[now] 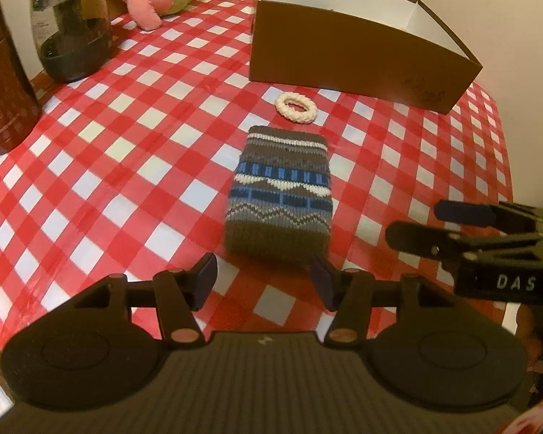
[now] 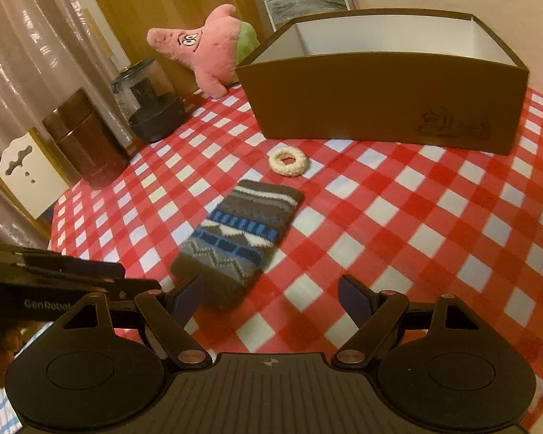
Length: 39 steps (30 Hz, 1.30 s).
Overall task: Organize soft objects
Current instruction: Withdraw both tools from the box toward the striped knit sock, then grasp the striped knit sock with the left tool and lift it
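The left gripper (image 1: pixel 264 282) sits lowest in its own view, its 2 fingers (image 1: pixel 206 275) spread apart with nothing between them, hanging just short of the near end of the knitted pouch (image 1: pixel 280 195). The pouch, brown with blue, grey and white bands, lies flat on the bench (image 1: pixel 126 166) under a red and white checked cloth. Just beyond the pouch's far end lies a cream ring (image 1: pixel 296 107), and beyond that stands an open brown box (image 1: pixel 351 61) with a white inside. The right gripper (image 2: pixel 269 296) also has its fingers (image 2: pixel 351 294) spread and empty, near the pouch's near end and to its right. Far left of the pouch stand a brown canister (image 2: pixel 87 137) and a glass jar (image 2: pixel 144 86); a pink plush star (image 2: pixel 206 45) lies behind them, beside the box.
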Each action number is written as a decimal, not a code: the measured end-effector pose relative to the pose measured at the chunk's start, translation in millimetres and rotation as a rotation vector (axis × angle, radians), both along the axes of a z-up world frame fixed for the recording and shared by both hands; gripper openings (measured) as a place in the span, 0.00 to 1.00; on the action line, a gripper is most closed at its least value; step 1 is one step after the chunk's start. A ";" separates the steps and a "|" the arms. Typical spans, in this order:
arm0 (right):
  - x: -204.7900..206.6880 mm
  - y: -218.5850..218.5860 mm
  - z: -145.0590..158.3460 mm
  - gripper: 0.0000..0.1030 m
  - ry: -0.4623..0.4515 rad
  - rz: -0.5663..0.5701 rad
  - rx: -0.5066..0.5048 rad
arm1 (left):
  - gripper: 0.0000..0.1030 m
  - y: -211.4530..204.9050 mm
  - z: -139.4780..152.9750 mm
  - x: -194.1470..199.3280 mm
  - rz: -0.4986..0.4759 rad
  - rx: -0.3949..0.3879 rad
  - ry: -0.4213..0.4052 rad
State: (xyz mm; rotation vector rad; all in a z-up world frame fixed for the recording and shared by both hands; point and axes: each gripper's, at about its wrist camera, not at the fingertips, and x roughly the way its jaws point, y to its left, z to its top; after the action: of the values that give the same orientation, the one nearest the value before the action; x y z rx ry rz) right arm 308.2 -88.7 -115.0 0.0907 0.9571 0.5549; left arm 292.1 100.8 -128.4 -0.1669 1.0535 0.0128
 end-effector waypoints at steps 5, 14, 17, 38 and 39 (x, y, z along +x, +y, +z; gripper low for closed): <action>16.1 0.4 -6.5 0.79 0.009 -0.023 -0.014 | 0.59 -4.0 -10.7 18.0 -0.030 0.003 0.003; 30.3 -13.8 -25.1 0.79 0.059 -0.090 -0.028 | 0.60 -9.6 -36.8 56.7 -0.089 0.017 0.032; 33.0 -17.2 -29.9 0.79 0.071 -0.104 -0.033 | 0.60 -12.7 -41.0 64.6 -0.094 0.043 0.023; 41.9 -22.6 -39.9 0.79 0.094 -0.136 -0.032 | 0.09 17.0 -34.9 54.6 -0.018 0.054 -0.073; 41.5 -23.1 -39.7 0.79 0.092 -0.134 -0.031 | 0.09 23.4 -32.2 51.4 0.005 0.060 -0.084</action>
State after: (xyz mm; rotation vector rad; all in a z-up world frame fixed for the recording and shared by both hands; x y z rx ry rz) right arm 349.7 -111.8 -154.6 0.1532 1.0409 0.4147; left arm 343.5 124.2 -160.6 -0.1149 0.9677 0.0414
